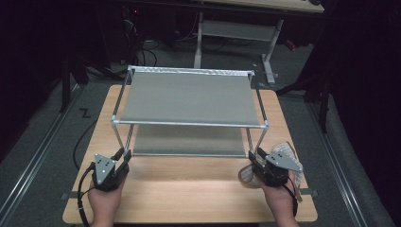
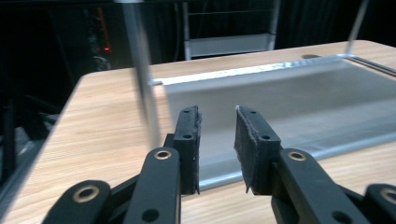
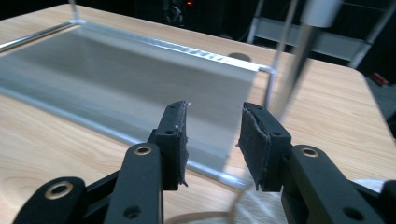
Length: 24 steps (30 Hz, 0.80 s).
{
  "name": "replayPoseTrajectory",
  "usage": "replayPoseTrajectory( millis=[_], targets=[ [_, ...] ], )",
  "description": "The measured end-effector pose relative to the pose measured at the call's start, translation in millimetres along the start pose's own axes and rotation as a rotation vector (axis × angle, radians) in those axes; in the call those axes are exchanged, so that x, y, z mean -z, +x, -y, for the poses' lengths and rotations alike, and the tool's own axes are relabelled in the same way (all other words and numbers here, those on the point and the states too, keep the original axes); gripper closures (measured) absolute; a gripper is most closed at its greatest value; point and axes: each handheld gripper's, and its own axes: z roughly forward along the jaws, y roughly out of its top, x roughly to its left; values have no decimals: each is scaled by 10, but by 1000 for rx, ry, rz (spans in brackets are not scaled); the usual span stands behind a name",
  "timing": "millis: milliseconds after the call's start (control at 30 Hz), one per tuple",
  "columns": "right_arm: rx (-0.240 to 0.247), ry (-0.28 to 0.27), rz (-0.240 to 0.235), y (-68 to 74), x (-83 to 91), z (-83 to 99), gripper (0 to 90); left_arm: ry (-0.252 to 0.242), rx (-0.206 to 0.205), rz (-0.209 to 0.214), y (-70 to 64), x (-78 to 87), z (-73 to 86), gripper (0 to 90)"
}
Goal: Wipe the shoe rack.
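I see the two-tier metal rack (image 1: 189, 99) standing mid-frame in the high view, on the wooden table (image 1: 189, 189). My left gripper (image 1: 124, 155) sits at lower left, jaws parted and holding nothing, tips just beside the rack's front left leg (image 1: 122, 137). My right gripper (image 1: 251, 156) sits at lower right, jaws likewise apart and empty, just beside the front right leg (image 1: 262, 138). A folded cloth (image 1: 283, 151) lies under my right hand. Bare tabletop runs along the bottom of the frame between both hands; the rack's lower shelf edge (image 1: 189, 154) lies just ahead.
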Motion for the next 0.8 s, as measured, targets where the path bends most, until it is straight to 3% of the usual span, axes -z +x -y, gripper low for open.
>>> replayPoseTrajectory(
  millis=[367,500,633,800],
  targets=[
    [57,-2,-103,514,-90,-23,551,31,-60,172,-586,-151,18,628],
    [77,5,-135,685,-142,-3,529,55,-104,247,-825,-205,58,595],
    [95,20,-158,822,-197,53,513,77,-146,293,-988,-231,167,572],
    [115,61,-160,899,-313,245,506,118,-182,330,-1053,-244,293,559]
  ],
)
